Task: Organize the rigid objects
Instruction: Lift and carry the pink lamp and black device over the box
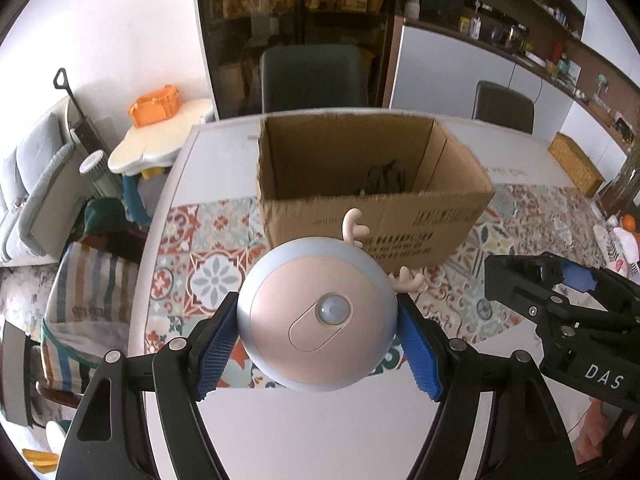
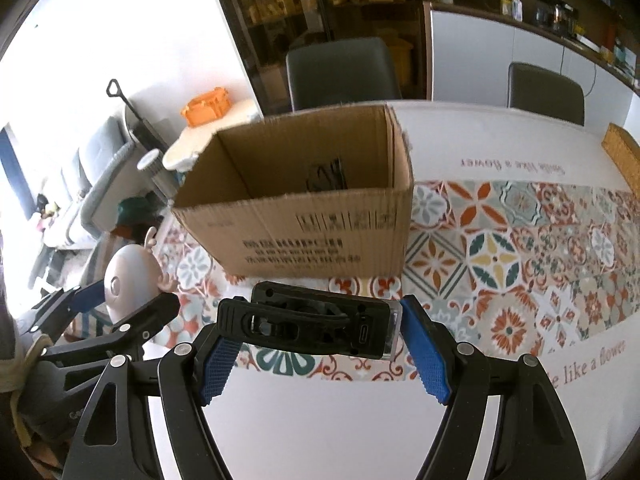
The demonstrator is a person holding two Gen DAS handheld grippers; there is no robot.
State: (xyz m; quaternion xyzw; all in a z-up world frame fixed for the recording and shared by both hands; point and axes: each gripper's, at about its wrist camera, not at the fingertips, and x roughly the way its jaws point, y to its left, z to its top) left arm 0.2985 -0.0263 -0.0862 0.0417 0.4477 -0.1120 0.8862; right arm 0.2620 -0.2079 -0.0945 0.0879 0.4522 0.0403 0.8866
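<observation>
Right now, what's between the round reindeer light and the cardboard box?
Only bare patterned tablecloth. The right wrist view shows that gap between the reindeer light and the cardboard box; nothing else sits there.

Round antlered night light (image 1: 318, 320) clamped between left gripper (image 1: 318, 334) jaws, above patterned table (image 1: 208, 248), before open cardboard box (image 1: 360, 200).

This is a home, a dining room open to a living area. The white worktop (image 2: 360, 420) is a dining table laid with a patterned tile-print runner (image 2: 500, 260), and two dark padded chairs (image 1: 314, 78) stand at its far edge. Behind them a glass-fronted cabinet (image 1: 296, 8) and open wall shelves (image 1: 532, 20) hold jars, boxes and small household goods. Off the worktop's left edge stand a grey sofa (image 1: 36, 184), a small child's table (image 1: 160, 144) bearing an orange crate (image 1: 154, 106), and a striped bag (image 1: 88, 292).
</observation>
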